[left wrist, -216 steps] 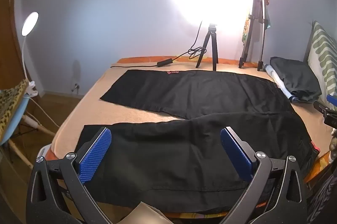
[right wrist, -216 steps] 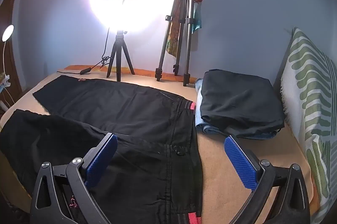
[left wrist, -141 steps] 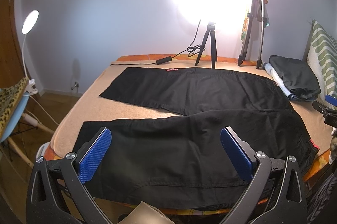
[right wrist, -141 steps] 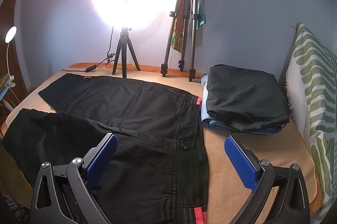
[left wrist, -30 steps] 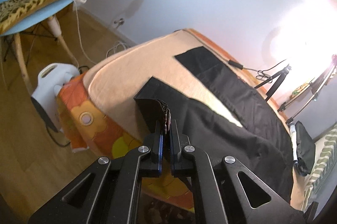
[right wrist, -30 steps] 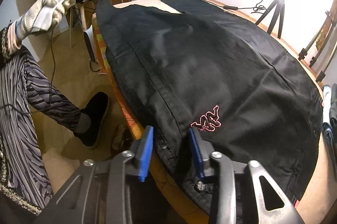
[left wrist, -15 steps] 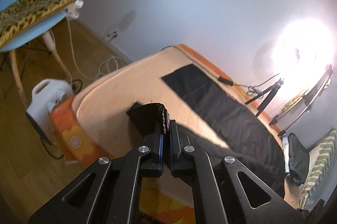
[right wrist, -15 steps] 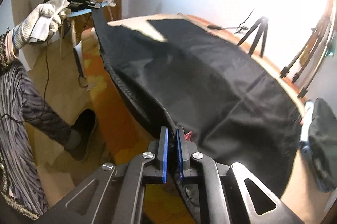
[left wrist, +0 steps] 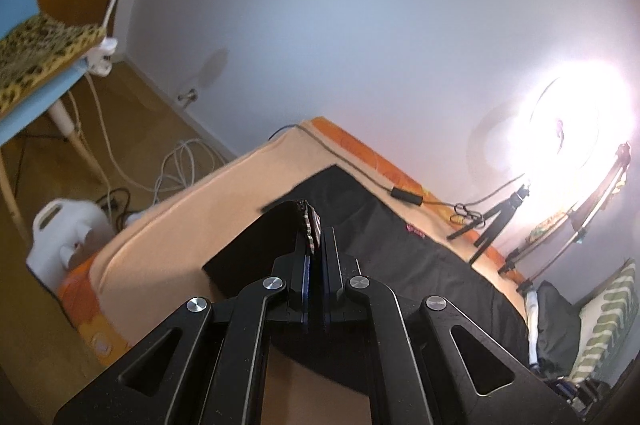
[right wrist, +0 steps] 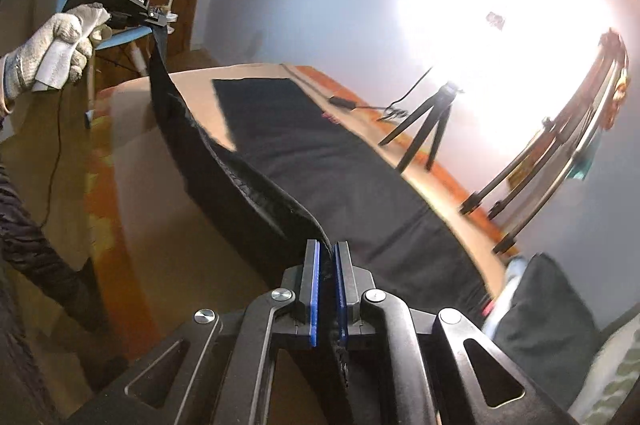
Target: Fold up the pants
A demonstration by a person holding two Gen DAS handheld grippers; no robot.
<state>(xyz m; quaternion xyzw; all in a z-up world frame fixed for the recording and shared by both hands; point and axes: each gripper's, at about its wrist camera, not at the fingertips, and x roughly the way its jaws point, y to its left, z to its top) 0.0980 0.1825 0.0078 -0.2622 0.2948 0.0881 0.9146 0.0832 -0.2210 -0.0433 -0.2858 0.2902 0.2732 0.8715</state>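
Both sets of jaws are clenched on the black pants: left gripper at the hem, right gripper near the waist, near leg lifted above the bed. Uneven carrying could leave the legs misaligned; fabric might slip free.

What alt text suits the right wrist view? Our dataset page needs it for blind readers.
The right gripper is shut on the black pants, whose near edge hangs lifted between it and the left gripper, held in a gloved hand. The far leg lies flat on the bed, with a bright lamp behind.
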